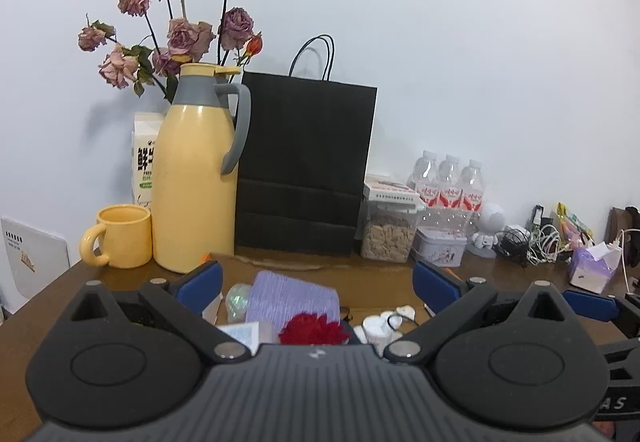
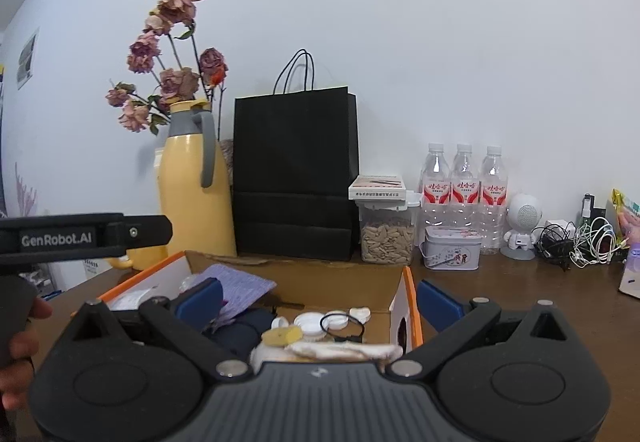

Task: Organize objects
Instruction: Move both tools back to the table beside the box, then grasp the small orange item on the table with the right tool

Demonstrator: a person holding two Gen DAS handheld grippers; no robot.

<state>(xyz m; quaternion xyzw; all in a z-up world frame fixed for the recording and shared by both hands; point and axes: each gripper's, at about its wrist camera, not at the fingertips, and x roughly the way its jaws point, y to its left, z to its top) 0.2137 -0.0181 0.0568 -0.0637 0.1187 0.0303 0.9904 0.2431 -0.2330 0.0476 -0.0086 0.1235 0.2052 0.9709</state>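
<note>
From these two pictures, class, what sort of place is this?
Probably a home or small office side table used for storage: a yellow flask with matching mug, dried roses, bottled water and tangled charger cables against a plain wall.

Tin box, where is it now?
In both views the tin box stands on the table's right side, in front of the water bottles, beside the snack jar.

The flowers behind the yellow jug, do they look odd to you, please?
Yes: the roses behind the yellow jug look wilted, with faded, shrivelled, drooping heads. Nothing looks spilled or toppled nearby.
</note>
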